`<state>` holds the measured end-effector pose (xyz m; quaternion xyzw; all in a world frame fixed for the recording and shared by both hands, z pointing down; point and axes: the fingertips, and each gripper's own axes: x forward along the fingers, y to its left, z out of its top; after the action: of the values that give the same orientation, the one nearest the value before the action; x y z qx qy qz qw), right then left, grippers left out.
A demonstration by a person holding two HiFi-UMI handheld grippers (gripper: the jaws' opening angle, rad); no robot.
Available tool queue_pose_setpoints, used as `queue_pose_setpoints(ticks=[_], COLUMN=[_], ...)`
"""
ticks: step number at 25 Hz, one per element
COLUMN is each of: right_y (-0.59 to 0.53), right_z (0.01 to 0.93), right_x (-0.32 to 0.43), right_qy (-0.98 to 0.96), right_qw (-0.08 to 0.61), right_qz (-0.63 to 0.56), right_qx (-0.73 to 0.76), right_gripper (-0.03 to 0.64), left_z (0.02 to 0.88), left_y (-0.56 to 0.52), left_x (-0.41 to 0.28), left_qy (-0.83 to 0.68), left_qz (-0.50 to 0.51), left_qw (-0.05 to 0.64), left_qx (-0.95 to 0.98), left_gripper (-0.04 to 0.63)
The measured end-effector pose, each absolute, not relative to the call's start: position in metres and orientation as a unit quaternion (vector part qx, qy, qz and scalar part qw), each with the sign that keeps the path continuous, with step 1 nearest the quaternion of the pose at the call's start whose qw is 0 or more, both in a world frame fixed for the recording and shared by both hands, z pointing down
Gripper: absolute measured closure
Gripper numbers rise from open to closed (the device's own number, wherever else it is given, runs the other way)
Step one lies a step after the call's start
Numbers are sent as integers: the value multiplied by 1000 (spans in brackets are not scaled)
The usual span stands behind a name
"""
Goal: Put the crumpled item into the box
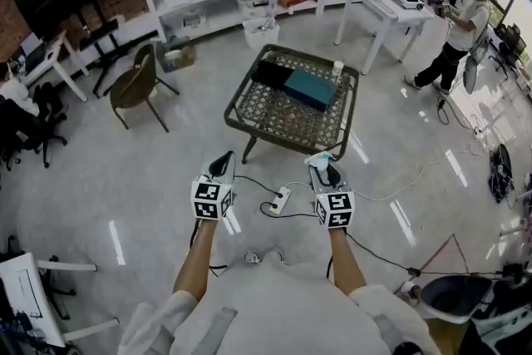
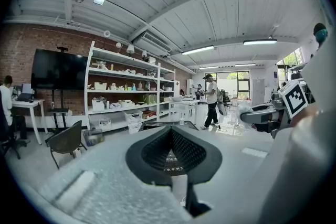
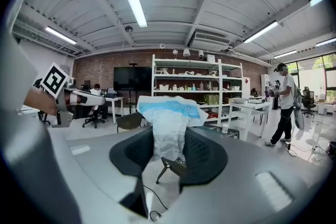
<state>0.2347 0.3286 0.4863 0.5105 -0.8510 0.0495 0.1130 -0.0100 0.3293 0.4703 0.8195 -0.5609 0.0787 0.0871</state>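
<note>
**Crumpled item: clamped in right gripper, not yet at the box**

The left gripper [image 1: 224, 164] sits at lower centre-left of the head view. In the left gripper view [image 2: 170, 136] its jaws are drawn together at the tips, with nothing between them.

The teal box [image 1: 309, 87] lies on the lattice-top table [image 1: 246, 119] at upper centre of the head view, well apart from both grippers.

The right gripper [image 1: 323, 170] sits at lower centre-right. In the right gripper view [image 3: 168, 153] its jaws are clamped on the crumpled item [image 3: 170, 113], a white piece with a light blue band.

Handling, as judged:
- The item looks like thin creased film or paper, so it is probably light, soft and easily crushed.
- It is not fragile, but the surface may be slick.
- The present hold on the narrow bunched lower end appears adequate. A deeper bite would reduce the risk of slipping.

Orientation: the long axis stands upright in the right gripper view. The narrow end is down between the jaws. The wider blue-banded end points up and flares above them.
</note>
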Motion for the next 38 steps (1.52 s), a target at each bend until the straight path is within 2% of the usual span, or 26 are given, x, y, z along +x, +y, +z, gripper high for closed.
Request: queue_pose_setpoints(ticks=[18, 31, 38], right_y=[296, 187, 129], right_z=[505, 512, 507], right_x=[227, 180, 128], right_qy=[-860, -854, -849], right_qw=[115, 128, 129], right_qz=[59, 52, 51], right_qx=[494, 502, 509], right_gripper=[466, 466, 466], left_z=[492, 505, 497], left_y=[315, 201, 143], left_x=[-18, -61, -117], left_qy=[-580, -569, -564], left_qz=[88, 77, 73], left_qw=[101, 107, 102], left_qx=[803, 812, 816], left_gripper=[592, 592, 592])
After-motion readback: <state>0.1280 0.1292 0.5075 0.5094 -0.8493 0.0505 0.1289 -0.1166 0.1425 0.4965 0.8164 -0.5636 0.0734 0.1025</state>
